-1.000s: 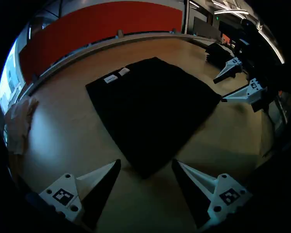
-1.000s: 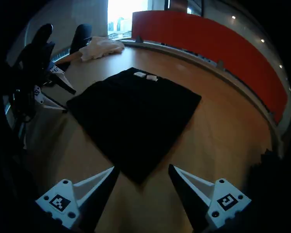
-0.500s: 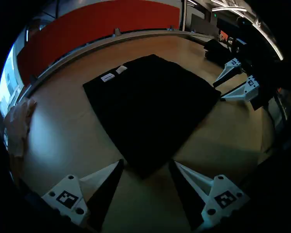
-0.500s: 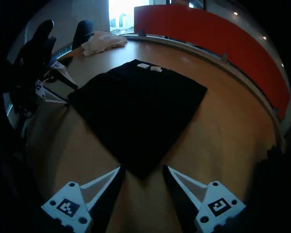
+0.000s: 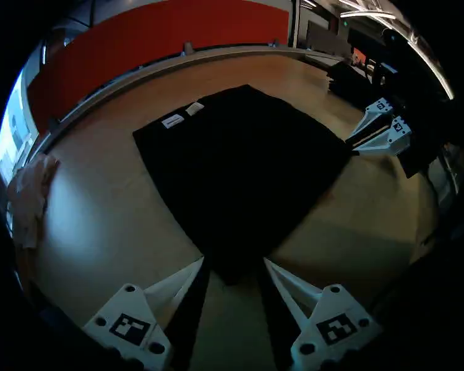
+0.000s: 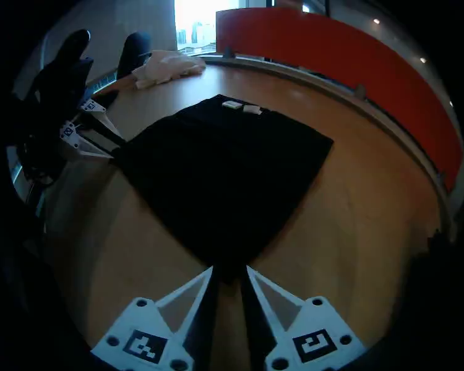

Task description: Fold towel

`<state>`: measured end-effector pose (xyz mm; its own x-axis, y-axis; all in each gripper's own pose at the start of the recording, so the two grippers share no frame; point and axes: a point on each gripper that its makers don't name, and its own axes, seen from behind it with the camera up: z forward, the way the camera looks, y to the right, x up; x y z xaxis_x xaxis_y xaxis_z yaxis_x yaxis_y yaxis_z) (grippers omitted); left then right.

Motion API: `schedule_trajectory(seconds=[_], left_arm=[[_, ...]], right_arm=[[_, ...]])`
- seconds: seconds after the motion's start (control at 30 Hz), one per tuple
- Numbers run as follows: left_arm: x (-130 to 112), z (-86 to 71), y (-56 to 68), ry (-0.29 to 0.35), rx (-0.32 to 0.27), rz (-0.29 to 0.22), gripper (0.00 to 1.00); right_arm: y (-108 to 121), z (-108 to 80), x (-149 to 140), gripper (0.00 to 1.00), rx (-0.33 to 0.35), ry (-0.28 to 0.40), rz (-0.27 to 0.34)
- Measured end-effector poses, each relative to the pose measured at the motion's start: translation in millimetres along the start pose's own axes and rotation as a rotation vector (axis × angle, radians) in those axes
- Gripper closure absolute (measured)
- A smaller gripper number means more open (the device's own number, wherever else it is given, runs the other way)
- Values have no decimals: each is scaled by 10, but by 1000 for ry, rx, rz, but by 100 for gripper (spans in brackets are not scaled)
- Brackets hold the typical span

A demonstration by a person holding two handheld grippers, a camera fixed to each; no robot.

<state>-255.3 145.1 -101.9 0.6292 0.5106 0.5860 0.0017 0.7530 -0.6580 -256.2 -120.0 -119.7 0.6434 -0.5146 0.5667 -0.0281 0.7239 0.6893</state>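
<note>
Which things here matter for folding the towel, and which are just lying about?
For the job:
- towel
- left gripper, at one near corner
- right gripper, at the other near corner

Just lying about:
- pale cloth at the table's far edge
- chairs

Left claw point(image 5: 232, 269) partly open — right claw point(image 6: 229, 275), fingers point(image 6: 270, 304) a slit apart.

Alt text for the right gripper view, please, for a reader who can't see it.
The right gripper straddles the near corner of a black towel spread flat on a wooden table, its fingers narrowly apart. The left gripper sits at the towel's left corner; a pale cloth lies beyond.
</note>
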Motion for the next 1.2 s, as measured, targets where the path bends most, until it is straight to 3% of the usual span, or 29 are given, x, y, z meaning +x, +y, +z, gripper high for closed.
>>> schedule_trajectory(seconds=[0.07, 0.13, 0.6, 1.2], left_arm=[[6, 2, -10, -3, 7, -2, 74], [10, 5, -9, -7, 10, -7, 79], [66, -29, 97, -13, -6, 8, 88], [265, -507, 182, 43, -5, -44, 88]], right_arm=[[-15, 0, -6, 81, 3, 0, -1], [-35, -3, -8, 82, 7, -1, 2], [-25, -135, 62, 83, -7, 31, 45], [-151, -566, 292, 83, -9, 95, 40]])
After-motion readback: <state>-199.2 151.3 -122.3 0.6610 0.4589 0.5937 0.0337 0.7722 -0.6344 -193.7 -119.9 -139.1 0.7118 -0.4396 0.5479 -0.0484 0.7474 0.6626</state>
